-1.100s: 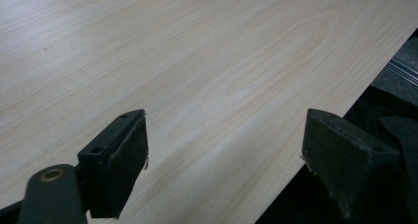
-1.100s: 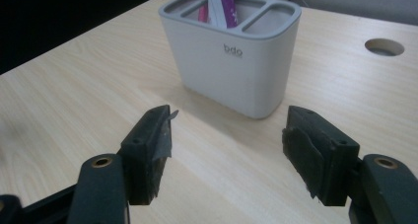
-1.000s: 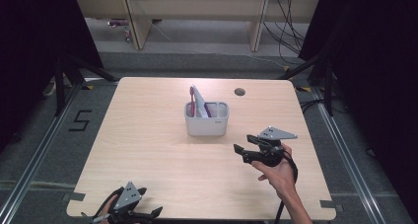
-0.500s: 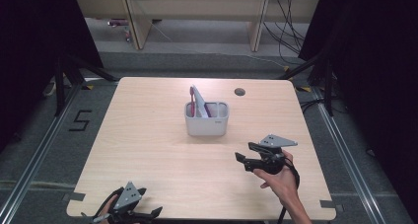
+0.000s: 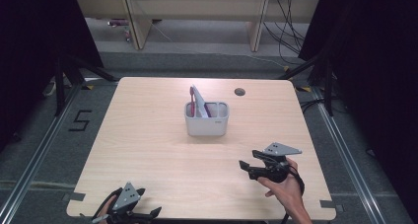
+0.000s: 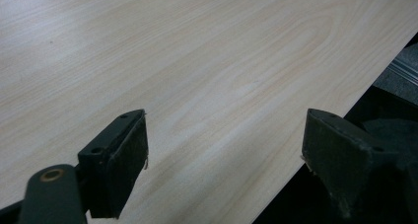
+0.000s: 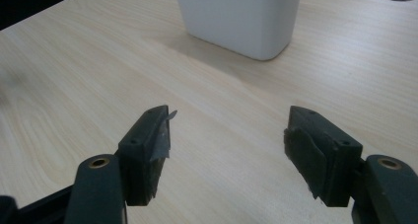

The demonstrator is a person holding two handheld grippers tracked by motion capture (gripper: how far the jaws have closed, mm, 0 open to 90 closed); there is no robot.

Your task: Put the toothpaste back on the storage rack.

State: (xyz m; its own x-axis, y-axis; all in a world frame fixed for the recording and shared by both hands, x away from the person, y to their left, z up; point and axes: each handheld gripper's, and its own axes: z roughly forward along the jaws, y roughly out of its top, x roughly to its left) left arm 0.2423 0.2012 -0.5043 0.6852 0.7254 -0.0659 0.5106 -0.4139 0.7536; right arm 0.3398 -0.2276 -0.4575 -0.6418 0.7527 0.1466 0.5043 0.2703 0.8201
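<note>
A white holder (image 5: 206, 119) stands upright near the middle of the wooden table (image 5: 148, 150), with a pink toothbrush (image 5: 193, 99) and a grey tube (image 5: 199, 100) sticking out of it. My right gripper (image 5: 246, 166) hovers low over the table's front right part, jaws apart and empty, aimed toward the white holder (image 7: 239, 17) some way ahead. At the table's front left edge my left gripper (image 5: 150, 214) rests with its jaws wide apart; in the left gripper view nothing lies between its fingers (image 6: 121, 160), only bare wood and the table edge.
A round cable hole (image 5: 240, 92) is cut in the table behind the holder to the right. Wooden shelving (image 5: 143, 17) and cables lie on the floor beyond the far edge. Dark frame legs flank the table.
My right gripper has drawn back toward the front edge and sunk lower, away from the holder. The left gripper has stayed put.
</note>
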